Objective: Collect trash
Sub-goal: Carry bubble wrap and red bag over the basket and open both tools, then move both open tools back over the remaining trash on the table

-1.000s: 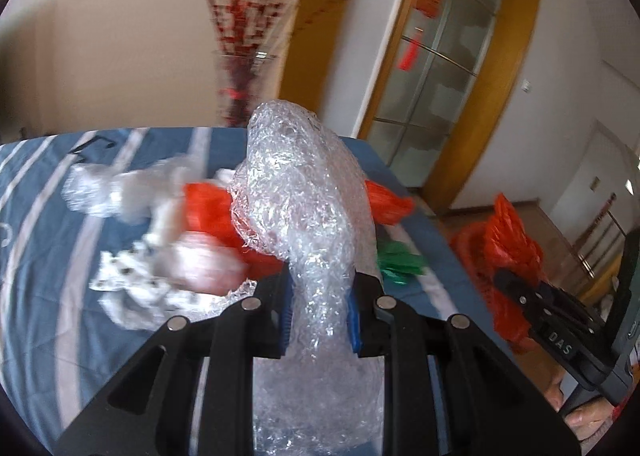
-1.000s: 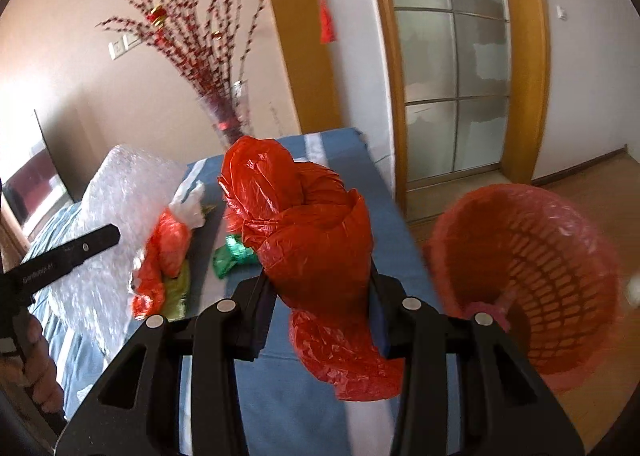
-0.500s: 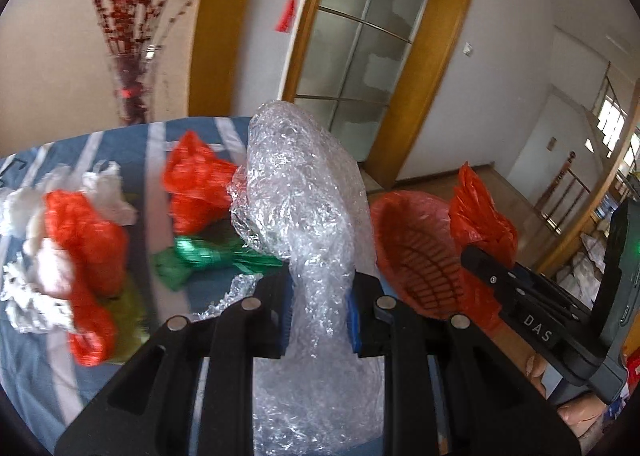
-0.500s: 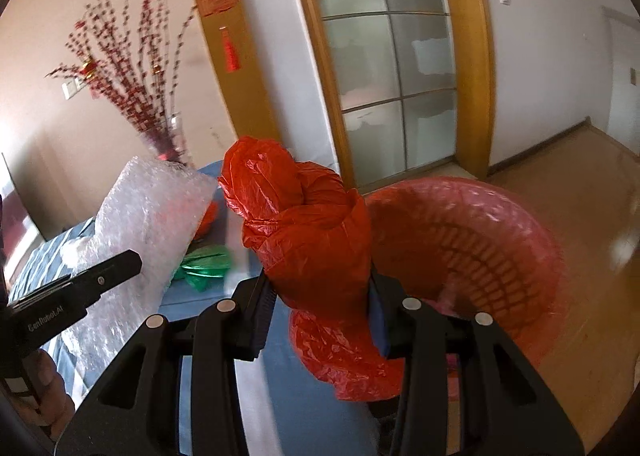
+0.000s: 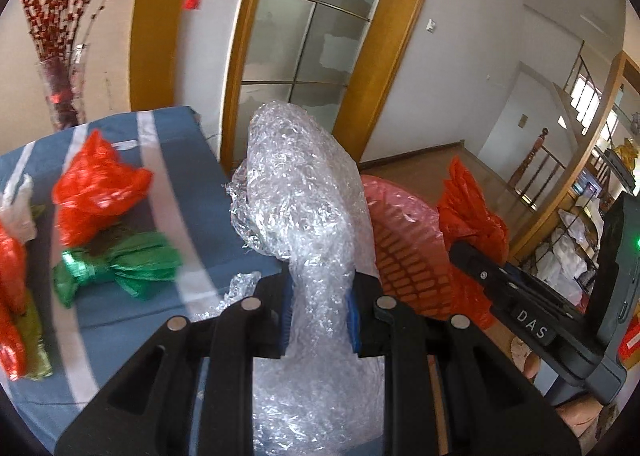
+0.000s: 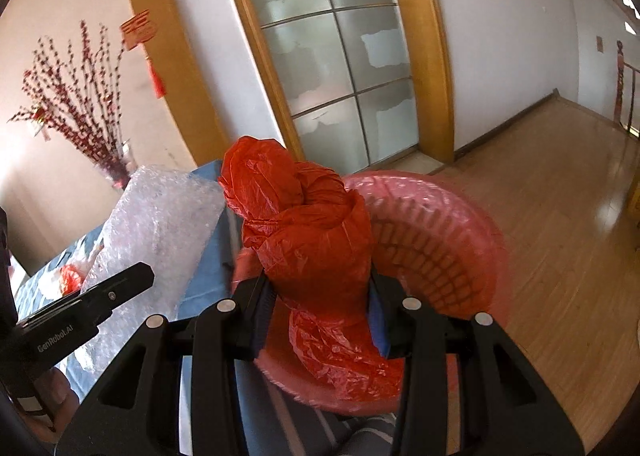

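My left gripper (image 5: 320, 308) is shut on a wad of clear bubble wrap (image 5: 300, 196), held above the table's right edge beside the red basket (image 5: 404, 252). My right gripper (image 6: 320, 304) is shut on a crumpled red plastic bag (image 6: 308, 224), held over the near side of the red basket (image 6: 440, 232), which is lined with a pink bag. The bubble wrap also shows in the right wrist view (image 6: 160, 224). More trash lies on the blue striped tablecloth (image 5: 192, 184): a red bag (image 5: 96, 192), a green wrapper (image 5: 120, 268), and red and white pieces at the left edge.
A glass vase with red branches (image 5: 60, 88) stands at the table's back. A wood-framed glass door (image 6: 332, 68) is behind the basket. Wooden floor (image 6: 568, 224) lies to the right. The right gripper's body (image 5: 560, 316) is right of the basket.
Both grippers have swung right from over the table toward the red basket, each still holding its trash. The red bag is now over the basket.
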A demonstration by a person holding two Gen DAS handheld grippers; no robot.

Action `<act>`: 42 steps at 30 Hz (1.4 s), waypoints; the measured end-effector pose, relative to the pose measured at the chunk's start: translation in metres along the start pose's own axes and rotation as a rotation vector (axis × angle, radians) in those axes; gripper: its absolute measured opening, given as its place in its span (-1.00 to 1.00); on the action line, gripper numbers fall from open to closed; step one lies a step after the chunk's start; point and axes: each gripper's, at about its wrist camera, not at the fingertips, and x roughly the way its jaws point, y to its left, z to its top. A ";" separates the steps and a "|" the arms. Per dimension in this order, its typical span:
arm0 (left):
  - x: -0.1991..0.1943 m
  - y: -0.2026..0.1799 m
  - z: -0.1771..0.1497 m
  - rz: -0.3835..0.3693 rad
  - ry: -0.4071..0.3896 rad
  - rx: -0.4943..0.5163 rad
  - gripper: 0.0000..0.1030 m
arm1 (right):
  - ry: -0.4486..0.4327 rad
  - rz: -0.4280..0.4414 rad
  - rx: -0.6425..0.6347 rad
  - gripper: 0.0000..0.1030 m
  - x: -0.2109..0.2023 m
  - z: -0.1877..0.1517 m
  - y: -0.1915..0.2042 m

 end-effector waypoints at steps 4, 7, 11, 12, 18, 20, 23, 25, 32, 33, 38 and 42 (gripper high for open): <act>0.015 -0.011 0.002 -0.013 0.007 0.012 -0.57 | -0.010 -0.012 0.025 -0.21 0.002 0.005 -0.014; 0.028 -0.018 0.004 -0.019 0.016 0.020 -0.57 | -0.011 -0.013 0.052 -0.21 0.006 0.008 -0.022; 0.039 -0.022 0.010 -0.028 0.022 0.023 -0.57 | -0.012 -0.006 0.083 -0.21 0.011 0.012 -0.030; 0.042 -0.023 0.011 -0.030 0.022 0.025 -0.57 | -0.014 -0.004 0.092 -0.21 0.013 0.014 -0.032; 0.055 -0.031 0.015 -0.034 0.025 0.030 -0.56 | -0.016 0.013 0.121 -0.17 0.022 0.019 -0.039; 0.059 -0.033 0.014 -0.035 0.030 0.027 -0.50 | -0.017 0.013 0.127 -0.11 0.025 0.018 -0.041; 0.064 -0.033 0.012 -0.028 0.039 0.025 -0.27 | -0.019 0.009 0.136 0.12 0.026 0.017 -0.043; 0.065 -0.031 0.010 -0.020 0.043 0.025 -0.12 | -0.023 0.003 0.139 0.22 0.025 0.014 -0.046; 0.063 -0.019 0.004 0.007 0.050 0.011 0.04 | -0.027 -0.039 0.150 0.30 0.018 0.009 -0.053; 0.061 -0.017 0.003 0.015 0.047 0.014 0.07 | -0.027 -0.044 0.150 0.30 0.017 0.010 -0.053; 0.049 -0.007 0.000 0.035 0.034 0.001 0.15 | -0.031 -0.058 0.140 0.30 0.011 0.009 -0.051; 0.046 -0.007 -0.001 0.055 0.032 -0.002 0.17 | -0.038 -0.055 0.130 0.30 0.009 0.009 -0.045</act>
